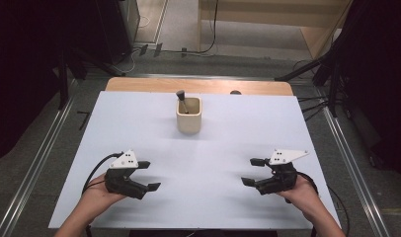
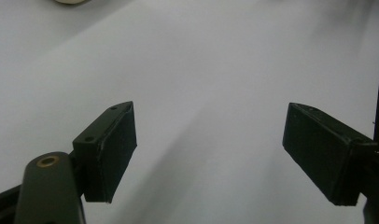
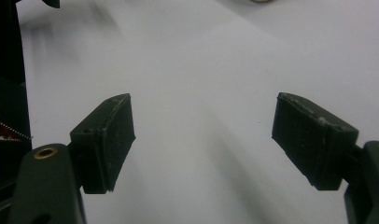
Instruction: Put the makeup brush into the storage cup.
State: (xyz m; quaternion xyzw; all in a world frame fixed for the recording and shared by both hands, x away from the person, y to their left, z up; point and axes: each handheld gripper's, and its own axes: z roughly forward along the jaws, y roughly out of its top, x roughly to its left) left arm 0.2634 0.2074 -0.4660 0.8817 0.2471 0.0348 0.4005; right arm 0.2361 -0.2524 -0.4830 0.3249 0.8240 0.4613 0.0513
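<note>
White sheet covers the counter [image 1: 139, 123] top; wood edge shows along the far side. Landmark: cream square cup [image 1: 188, 115], standing upright on the sheet toward the far middle of the counter. Dark-headed brush [image 1: 181, 100] stands inside the cup, tilted, head poking above the rim on the cup's left. Left hand-held gripper [image 1: 148, 175] sits well nearer than the cup and to its left, held in the person's left hand [image 1: 97, 195], jaws pointing toward the middle of the counter; jaws wide apart, nothing btwn them. Same seen in the left gripper view: left hand-held gripper [image 2: 208, 154] has bare white sheet btwn its two black pads. Right hand-held gripper [image 1: 253, 171] sits well nearer than the cup and to its right, held in the right hand [image 1: 300, 190], jaws pointing inward toward the left one; jaws wide apart, nothing held. Right gripper view confirms: right hand-held gripper [image 3: 204, 142] w/ bare sheet btwn the pads. Both units well apart from the cup and from each other, approx. level w/ one another. Grey three-cornered plate tops each unit. Neither unit touches cup or brush.
</note>
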